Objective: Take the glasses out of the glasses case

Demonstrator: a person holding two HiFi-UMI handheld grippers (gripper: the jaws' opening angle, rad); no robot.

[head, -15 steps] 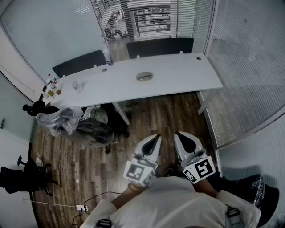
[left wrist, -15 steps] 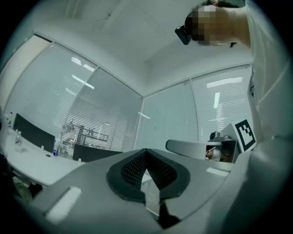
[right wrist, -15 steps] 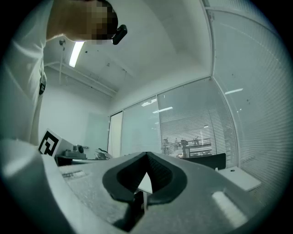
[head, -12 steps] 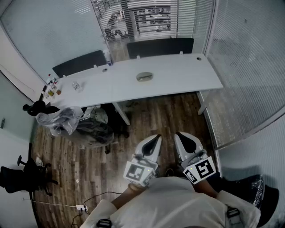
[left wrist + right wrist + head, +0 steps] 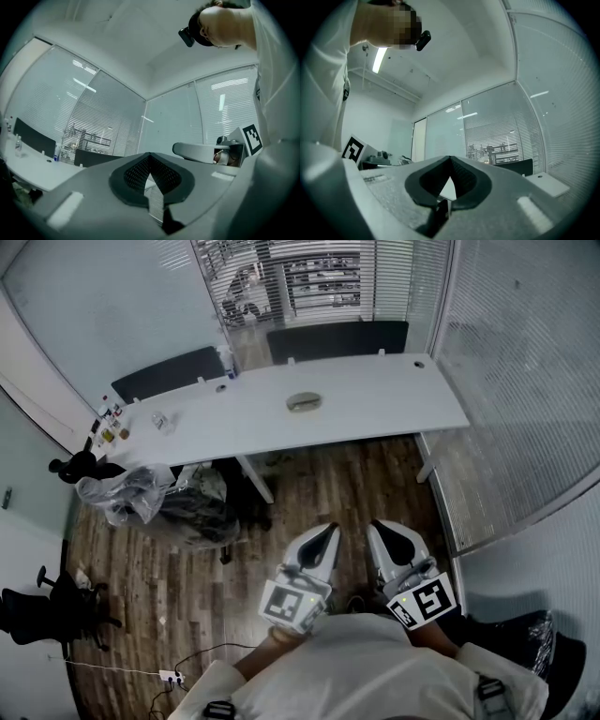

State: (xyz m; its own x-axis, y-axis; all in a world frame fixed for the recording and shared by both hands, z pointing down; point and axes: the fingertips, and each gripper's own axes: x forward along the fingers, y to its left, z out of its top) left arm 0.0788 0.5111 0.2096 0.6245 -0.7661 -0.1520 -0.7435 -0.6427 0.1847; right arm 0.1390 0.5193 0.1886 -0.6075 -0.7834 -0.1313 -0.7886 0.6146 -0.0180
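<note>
I have the left gripper [image 5: 323, 532] and right gripper [image 5: 385, 530] closed, empty, at lower centre; the glasses case [image 5: 304, 401] lies crosswise, well apart at upper centre, nearer the left.

Very little differs in the head view. The right hand-held gripper [image 5: 387, 530], at the lower middle of the frame, has slid a shade toward the lower right. Its marker cube [image 5: 422, 601] now sits slightly lower and nearer the right edge than half a second ago. The left hand-held gripper [image 5: 325, 532] has drifted even less: its own marker cube [image 5: 294, 604] has moved a trace down and to the left. Both shifts are slight.
</note>
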